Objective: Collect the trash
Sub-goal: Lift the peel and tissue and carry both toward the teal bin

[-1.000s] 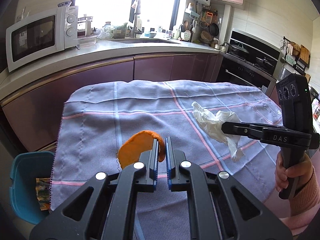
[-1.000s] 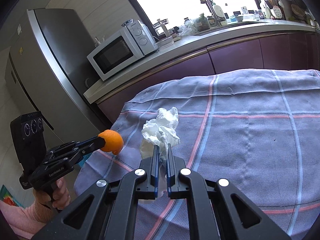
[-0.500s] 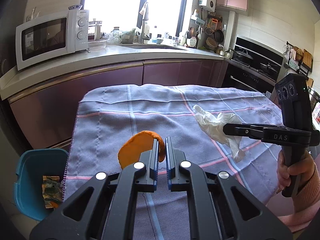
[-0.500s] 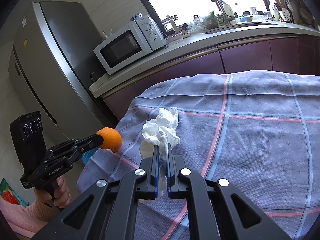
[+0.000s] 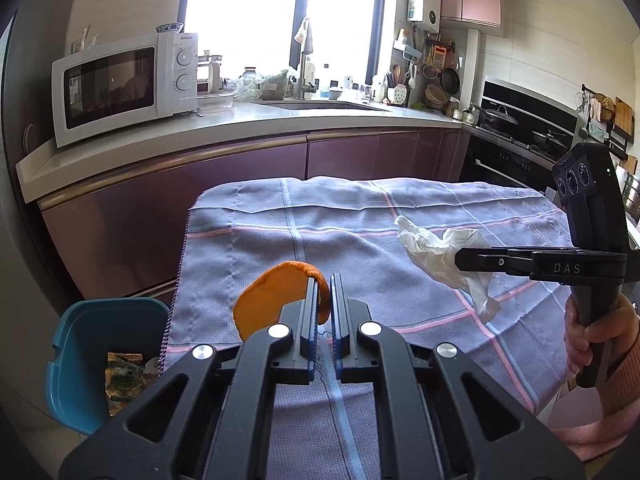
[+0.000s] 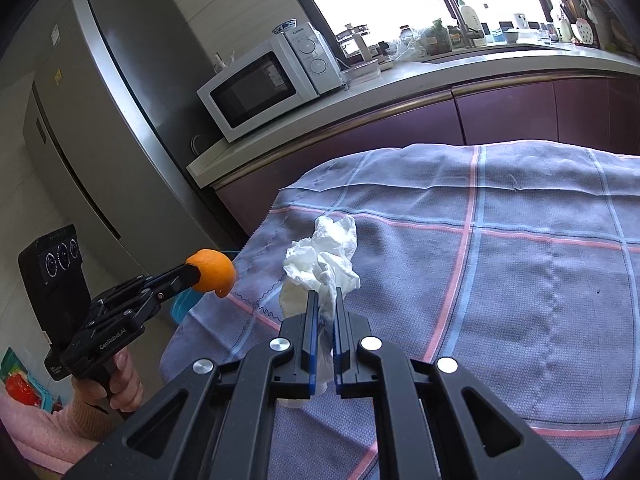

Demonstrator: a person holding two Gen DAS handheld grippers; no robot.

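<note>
Blown-out window (image 5: 280, 12), sharp, fisheye edges

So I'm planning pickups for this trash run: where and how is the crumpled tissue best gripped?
Grip one thin folded flap rather than the whole wad: the crumpled tissue is soft and irregular, so narrow jaws bite a fold best. Come from the near side, as the right claw does, shut on its lower fold with the puffy bulk ahead of the fingertips. Likely secure, as it hangs free above the tablecloth.

A white microwave (image 5: 124, 88) stands on the pale countertop (image 5: 248, 120), beside a steel refrigerator (image 6: 112, 128). Behind the sink faucet (image 5: 306, 64) is a bright window (image 5: 280, 12). A checked grey tablecloth (image 6: 520, 260) covers the table; pans (image 5: 498, 116) sit on the stove
</note>
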